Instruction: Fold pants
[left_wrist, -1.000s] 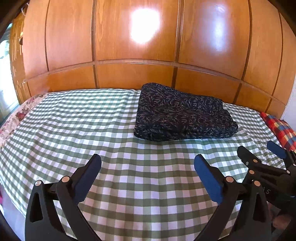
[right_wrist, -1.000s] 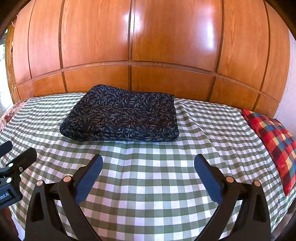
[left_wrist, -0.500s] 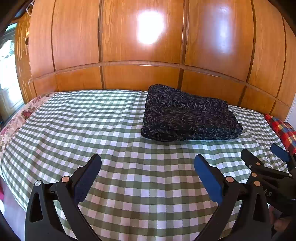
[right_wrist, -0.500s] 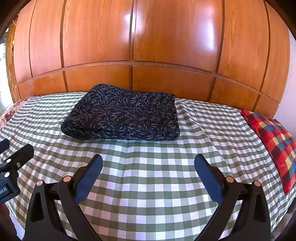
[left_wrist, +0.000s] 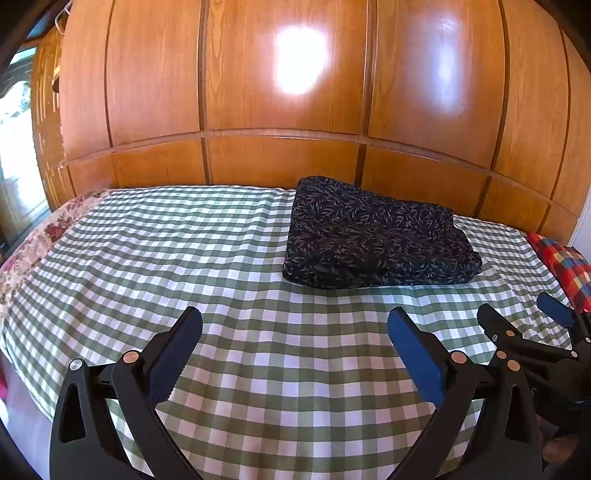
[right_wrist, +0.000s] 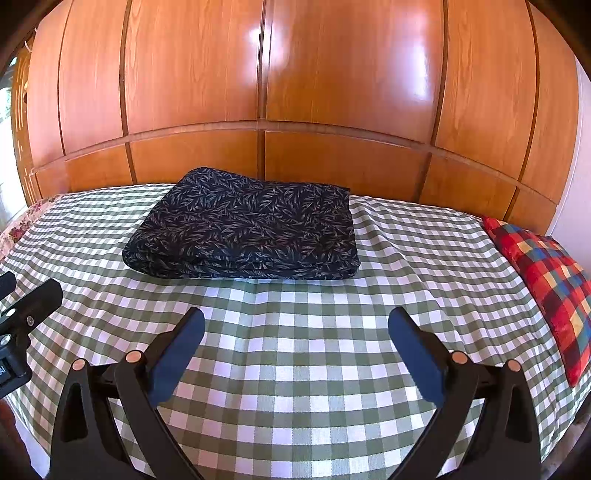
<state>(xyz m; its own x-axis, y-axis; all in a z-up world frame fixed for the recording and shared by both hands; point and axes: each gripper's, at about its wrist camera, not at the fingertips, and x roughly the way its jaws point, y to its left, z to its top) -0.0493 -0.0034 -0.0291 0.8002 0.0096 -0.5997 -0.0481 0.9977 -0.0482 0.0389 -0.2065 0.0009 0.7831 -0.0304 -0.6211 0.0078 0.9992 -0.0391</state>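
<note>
Left wrist view, nearest item: your left gripper (left_wrist: 294, 326), which you are holding with its jaws spread wide and nothing between the blue pads (left_wrist: 415, 354). It is hovering over the near part of the bed. At the right edge of that view your right gripper (left_wrist: 524, 319) is showing beside it, fingers parted too.

Right wrist view, nearest item: your right gripper (right_wrist: 295, 328), which you are likewise keeping wide open and empty, clear of the cloth. Part of the left gripper (right_wrist: 26, 306) is poking in at the left edge.

Next item out: the green-and-white checked bedspread (right_wrist: 303, 332), which is lying under both tools and covering the bed, with a few soft ripples.

Right side: a red plaid cushion (right_wrist: 550, 284) is resting on the bedspread, well apart from the pants.

Left side: a strip of floral fabric (left_wrist: 40, 240) is showing along the bed's edge.

Further out: the pants (right_wrist: 247, 236), dark with a leaf print, are lying folded into a flat rectangular stack on the bedspread, near the far side and well apart from both grippers.

Farthest item: the wooden panelled wall (right_wrist: 295, 92) is standing behind the bed, glossy and catching bright reflections.
</note>
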